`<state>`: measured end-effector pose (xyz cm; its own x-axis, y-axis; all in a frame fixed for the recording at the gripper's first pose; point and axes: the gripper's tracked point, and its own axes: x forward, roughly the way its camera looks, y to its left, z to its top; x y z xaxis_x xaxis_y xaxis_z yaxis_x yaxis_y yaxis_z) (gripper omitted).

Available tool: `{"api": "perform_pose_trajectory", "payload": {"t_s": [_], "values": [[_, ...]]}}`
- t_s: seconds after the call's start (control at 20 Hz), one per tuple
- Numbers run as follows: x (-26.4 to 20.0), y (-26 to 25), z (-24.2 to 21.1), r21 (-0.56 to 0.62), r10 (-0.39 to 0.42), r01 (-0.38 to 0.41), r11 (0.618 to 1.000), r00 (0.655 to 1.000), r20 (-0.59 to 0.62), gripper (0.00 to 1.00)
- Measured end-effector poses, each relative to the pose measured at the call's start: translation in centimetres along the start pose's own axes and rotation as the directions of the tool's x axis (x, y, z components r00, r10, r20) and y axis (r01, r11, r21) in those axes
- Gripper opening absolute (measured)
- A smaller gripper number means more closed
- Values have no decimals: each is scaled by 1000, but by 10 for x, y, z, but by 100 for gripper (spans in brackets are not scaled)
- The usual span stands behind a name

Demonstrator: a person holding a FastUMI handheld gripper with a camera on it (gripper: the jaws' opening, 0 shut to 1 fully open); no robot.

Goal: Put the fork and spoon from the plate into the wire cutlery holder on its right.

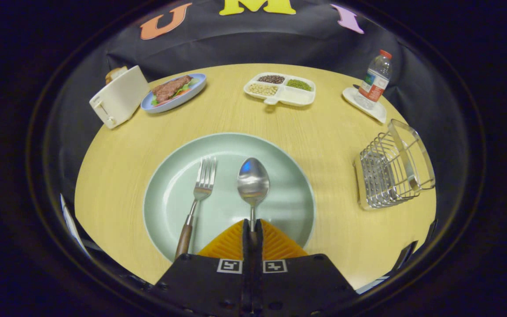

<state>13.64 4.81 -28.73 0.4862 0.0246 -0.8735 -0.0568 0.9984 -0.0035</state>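
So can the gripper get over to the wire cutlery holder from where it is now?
Probably yes: the gripper, shut on the silver spoon, has bare wooden table between the green plate and the wire cutlery holder.

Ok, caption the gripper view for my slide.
Gripper shut on the spoon handle over the green plate, fork alongside, wire cutlery holder waiting to the right.
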Motion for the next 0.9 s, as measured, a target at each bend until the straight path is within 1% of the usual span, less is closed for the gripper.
{"api": "perform_pose_trajectory", "payload": {"t_s": [0.05,0.2,0.6,0.9], "values": [[0,2,0,4,13,-13,1000,1000,1,2],[-12,-2,1,7,18,-18,1000,1000,19,2],[-71,-19,17,2,21,-21,1000,988,150,2],[-105,-66,38,59,0,-14,998,974,227,2]]}}
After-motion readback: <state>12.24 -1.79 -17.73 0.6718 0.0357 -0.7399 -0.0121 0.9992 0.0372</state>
